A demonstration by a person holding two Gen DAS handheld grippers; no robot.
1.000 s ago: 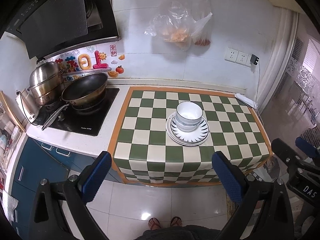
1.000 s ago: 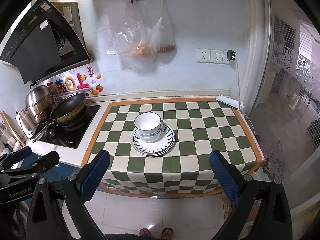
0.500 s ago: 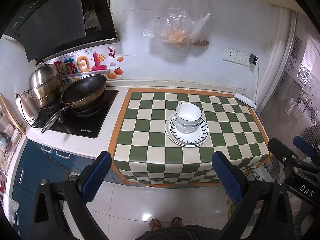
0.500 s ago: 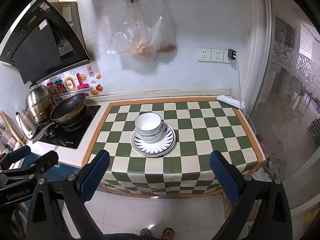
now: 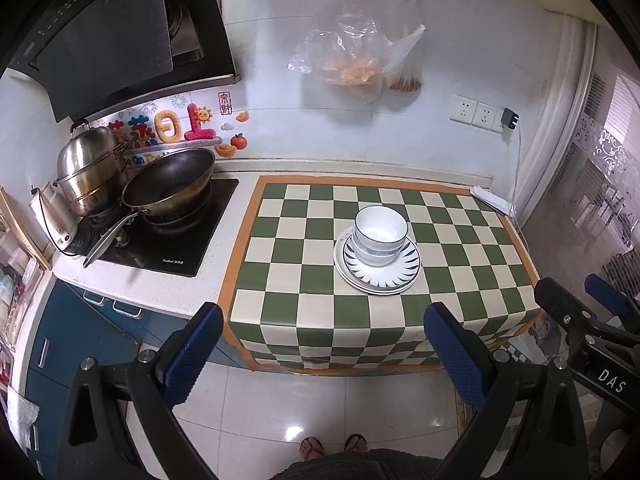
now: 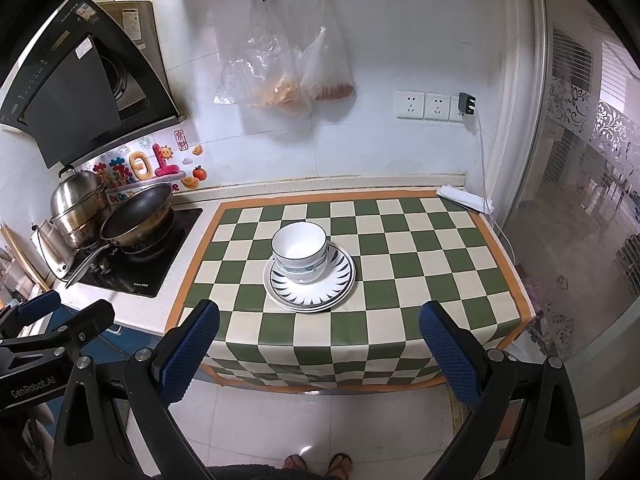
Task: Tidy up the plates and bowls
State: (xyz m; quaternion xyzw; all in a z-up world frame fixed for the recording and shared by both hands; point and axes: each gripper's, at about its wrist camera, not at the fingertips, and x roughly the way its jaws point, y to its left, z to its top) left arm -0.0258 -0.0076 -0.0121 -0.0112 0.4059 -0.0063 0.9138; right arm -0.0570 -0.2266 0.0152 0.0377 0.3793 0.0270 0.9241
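Observation:
White bowls [image 5: 380, 234] with a dark rim are stacked on stacked white plates [image 5: 394, 278] with a dark ray pattern, on the green checkered cloth [image 5: 304, 248]. The bowls [image 6: 299, 249] and plates [image 6: 332, 280] show in the right wrist view too. My left gripper [image 5: 323, 348] is open and empty, held off the counter's front edge over the floor. My right gripper [image 6: 319, 346] is open and empty, also in front of the counter, well short of the dishes. Each gripper shows at the edge of the other's view.
A black cooktop [image 5: 160, 236] at the left carries a wok [image 5: 170, 184] with a long handle and a steel pot [image 5: 90, 168]. Plastic bags [image 6: 280, 76] hang on the wall. A white power strip [image 6: 464, 198] lies at the back right. A glass door [image 6: 580, 220] stands at the right.
Both grippers have drawn back slightly from the counter, so the dishes look a little farther away. The dishes have not moved.

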